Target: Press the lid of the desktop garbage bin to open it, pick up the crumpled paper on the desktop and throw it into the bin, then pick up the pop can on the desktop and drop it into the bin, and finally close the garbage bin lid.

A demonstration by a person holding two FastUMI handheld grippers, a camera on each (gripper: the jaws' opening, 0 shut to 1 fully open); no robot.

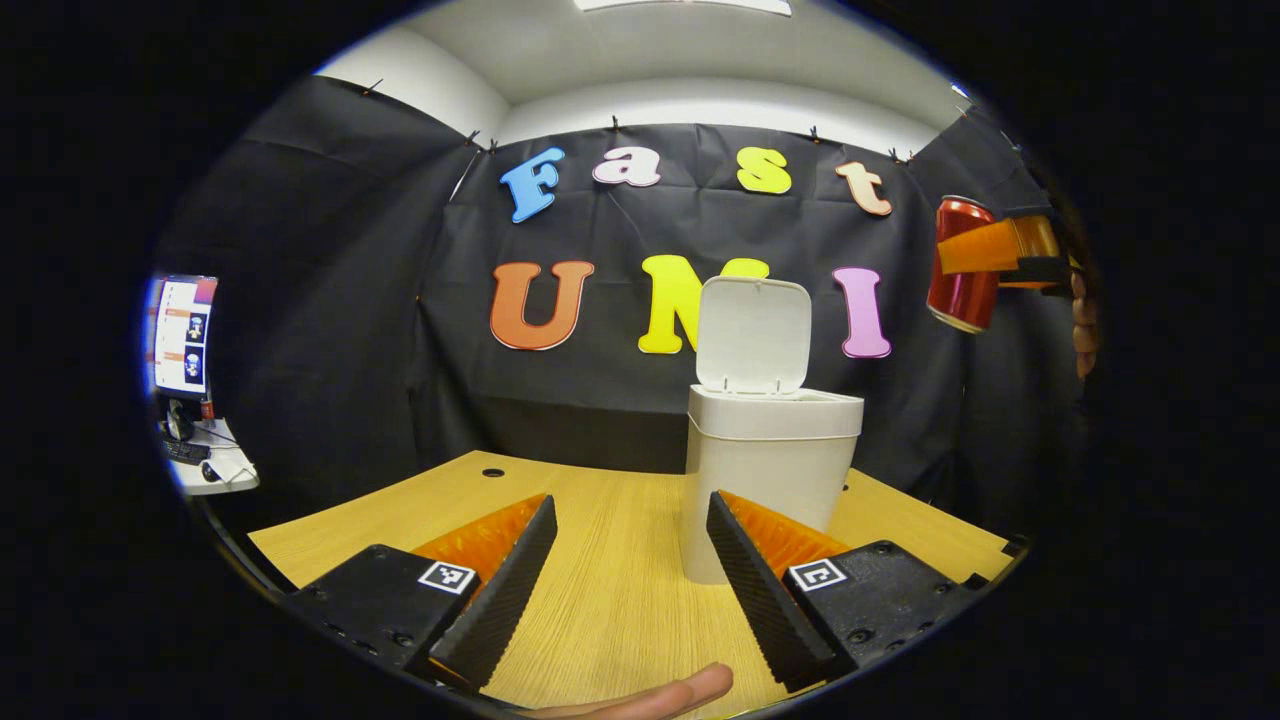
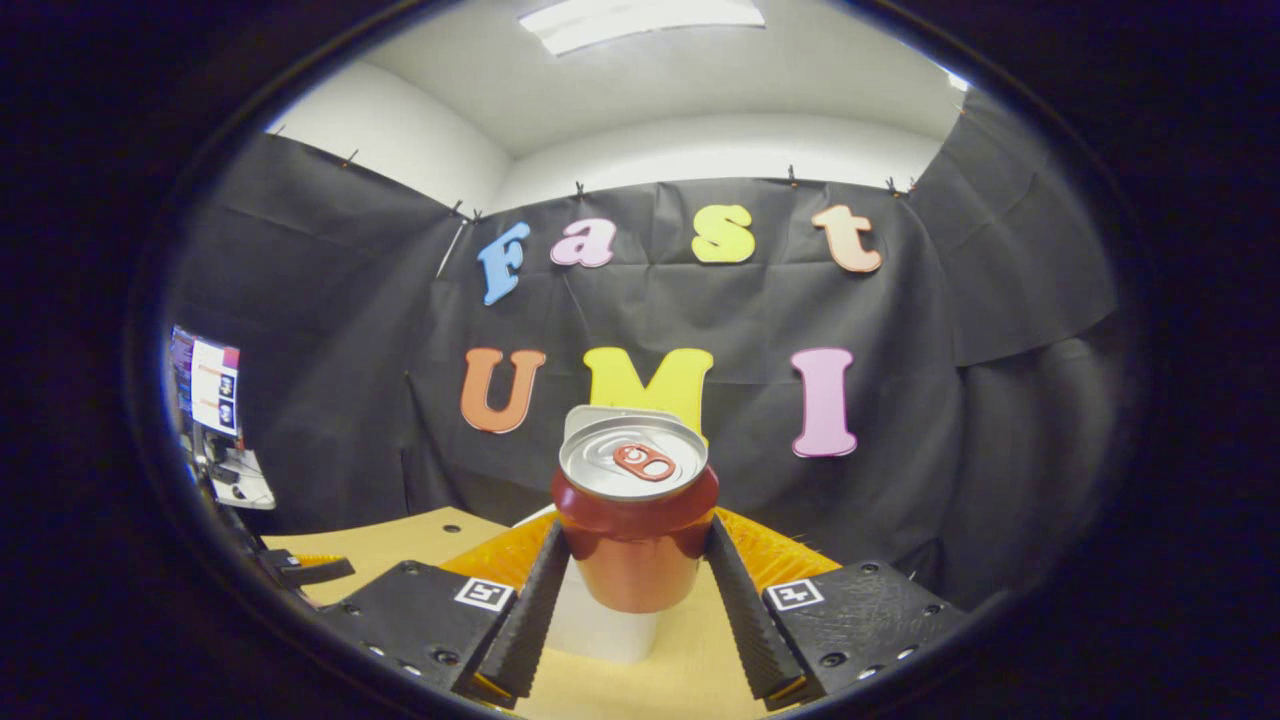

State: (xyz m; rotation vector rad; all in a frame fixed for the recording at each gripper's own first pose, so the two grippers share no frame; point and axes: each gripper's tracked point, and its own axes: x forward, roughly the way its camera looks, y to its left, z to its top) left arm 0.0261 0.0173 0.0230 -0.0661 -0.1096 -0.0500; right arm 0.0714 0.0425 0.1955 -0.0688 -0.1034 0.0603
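right gripper [image 2: 632, 580]: both fingers clamped on the red pop can [image 2: 634, 530], held upright in the air above the white bin [image 1: 770, 470]. no brand legible on the can. left gripper [image 1: 632, 570]: fingers apart, empty, above the desk [image 1: 610, 600]. bin lid [image 1: 754, 335] stands open.

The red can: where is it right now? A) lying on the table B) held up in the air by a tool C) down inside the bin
B: the right tool squeezes the red can between both fingers, raised above the table near the open bin.
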